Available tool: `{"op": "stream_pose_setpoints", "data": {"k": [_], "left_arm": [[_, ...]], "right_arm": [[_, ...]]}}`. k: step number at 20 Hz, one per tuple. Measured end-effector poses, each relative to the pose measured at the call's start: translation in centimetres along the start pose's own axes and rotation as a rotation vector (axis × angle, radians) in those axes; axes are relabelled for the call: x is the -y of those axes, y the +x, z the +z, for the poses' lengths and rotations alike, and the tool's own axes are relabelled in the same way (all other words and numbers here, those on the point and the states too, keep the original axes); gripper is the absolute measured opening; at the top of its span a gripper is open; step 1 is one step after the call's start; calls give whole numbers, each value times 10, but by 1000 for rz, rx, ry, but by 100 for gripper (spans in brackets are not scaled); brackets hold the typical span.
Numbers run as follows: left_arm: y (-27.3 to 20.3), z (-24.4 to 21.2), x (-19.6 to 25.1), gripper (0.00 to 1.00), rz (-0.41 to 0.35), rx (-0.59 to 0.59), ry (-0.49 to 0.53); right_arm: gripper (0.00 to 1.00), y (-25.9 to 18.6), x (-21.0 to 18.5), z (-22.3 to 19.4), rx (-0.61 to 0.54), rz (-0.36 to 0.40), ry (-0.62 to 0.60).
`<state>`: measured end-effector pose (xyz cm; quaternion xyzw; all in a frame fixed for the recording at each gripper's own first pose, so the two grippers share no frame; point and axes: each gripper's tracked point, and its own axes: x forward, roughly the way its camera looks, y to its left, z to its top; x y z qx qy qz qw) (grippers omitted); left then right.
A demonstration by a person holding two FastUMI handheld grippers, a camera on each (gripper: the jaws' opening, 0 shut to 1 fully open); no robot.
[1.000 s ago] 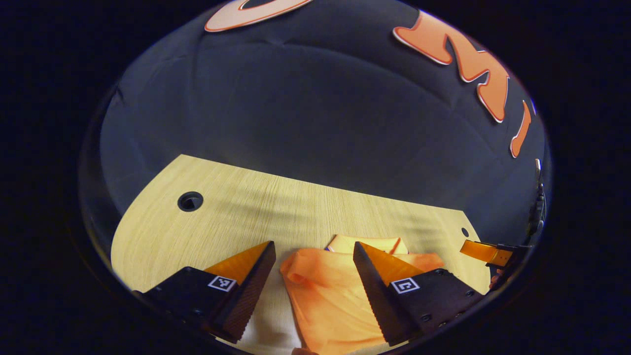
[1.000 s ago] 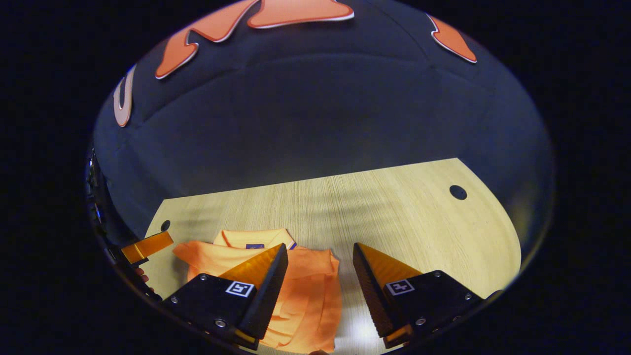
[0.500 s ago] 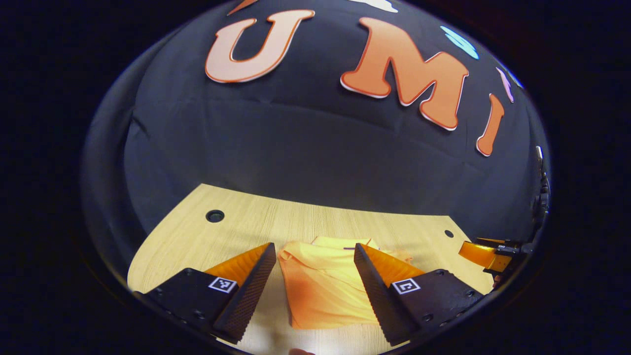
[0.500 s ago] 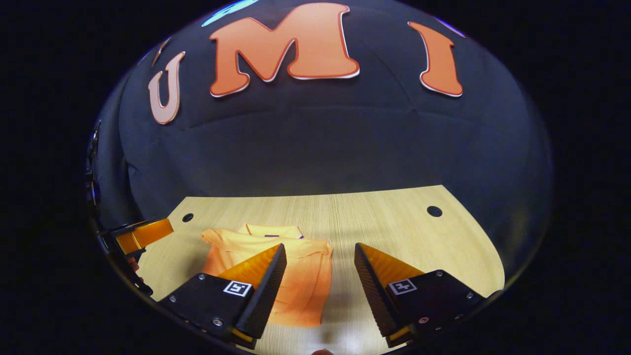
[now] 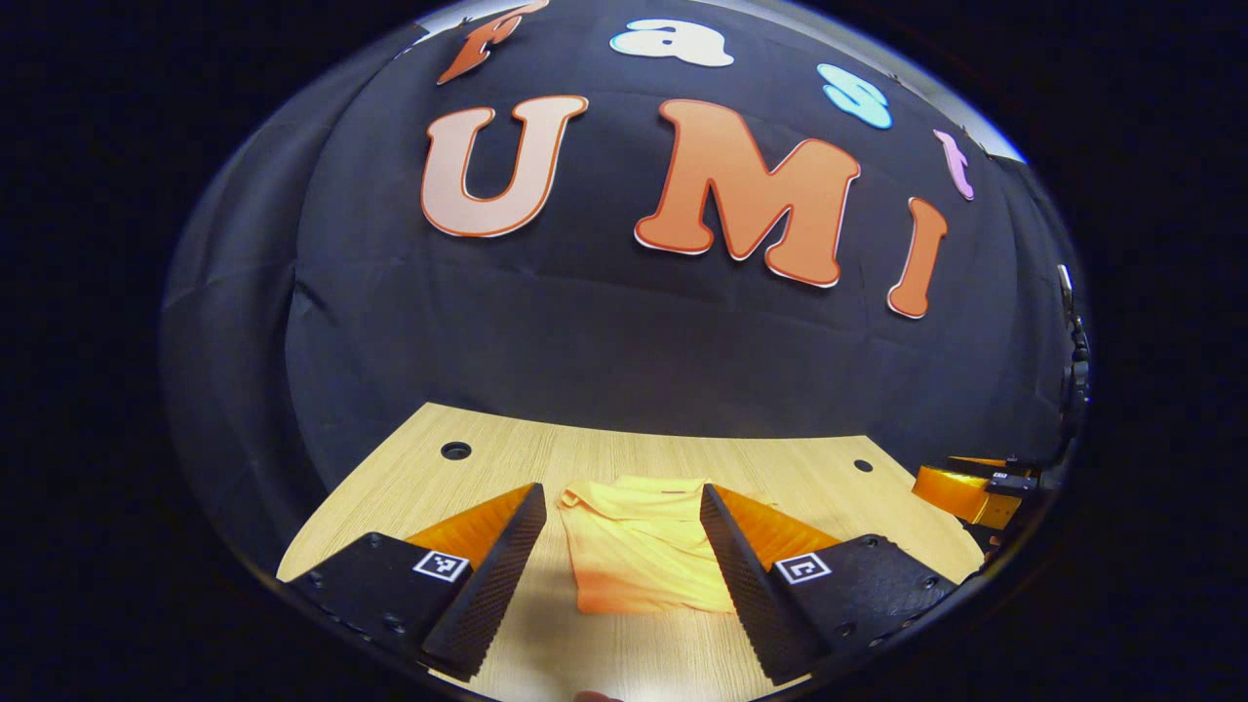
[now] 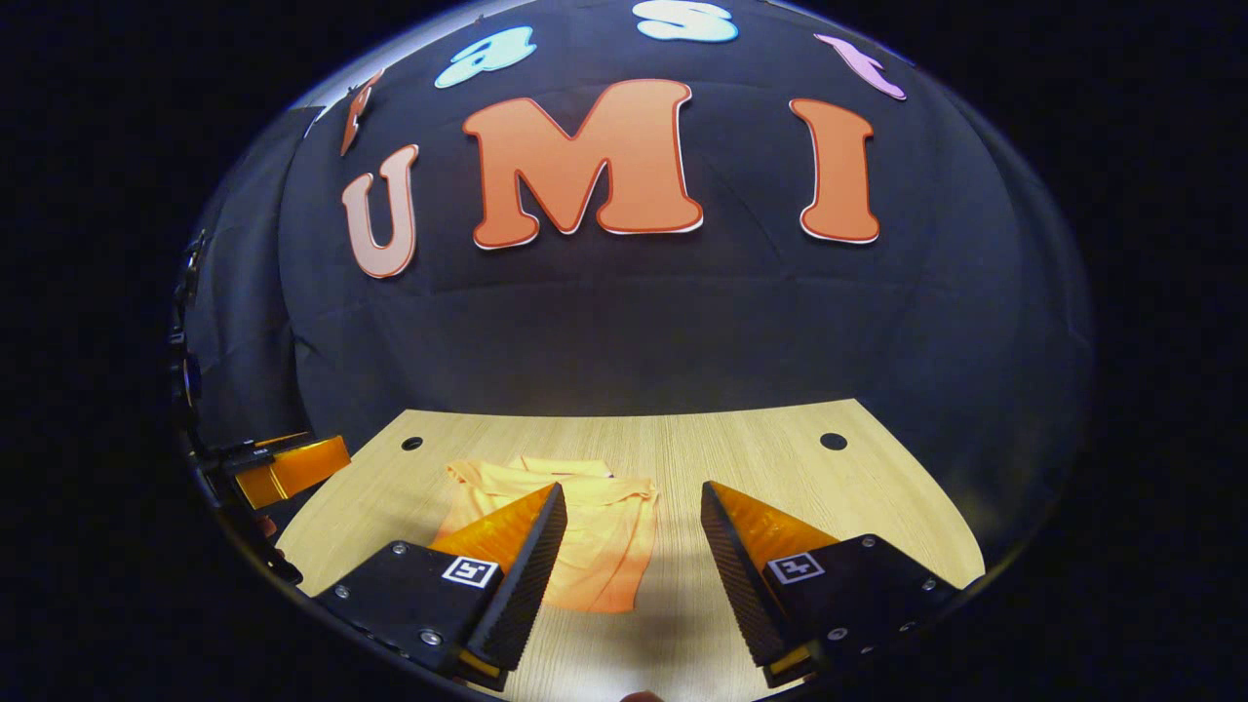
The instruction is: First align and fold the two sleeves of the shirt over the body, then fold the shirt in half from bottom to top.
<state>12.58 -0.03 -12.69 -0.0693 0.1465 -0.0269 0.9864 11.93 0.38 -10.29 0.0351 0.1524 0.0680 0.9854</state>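
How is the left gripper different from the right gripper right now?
In its own view, the left gripper has the folded orange shirt showing right between its fingers. In the right gripper view, the right gripper frames mostly bare table, with the shirt off behind its left finger.

What they share: both are open, neither touches the shirt, and both sit above the near edge of the table.

Pale wooden table [image 5: 624, 453] with round holes [image 6: 833, 441], black cloth wall [image 6: 682, 331]
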Motion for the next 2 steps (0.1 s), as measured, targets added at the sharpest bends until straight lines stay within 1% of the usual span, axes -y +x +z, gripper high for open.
{"op": "stream_pose_setpoints", "data": {"k": [2], "left_arm": [[-18, -2, 10, 98, -9, 13, 17]], "right_arm": [[85, -16, 0, -5, 10, 4, -17]]}}
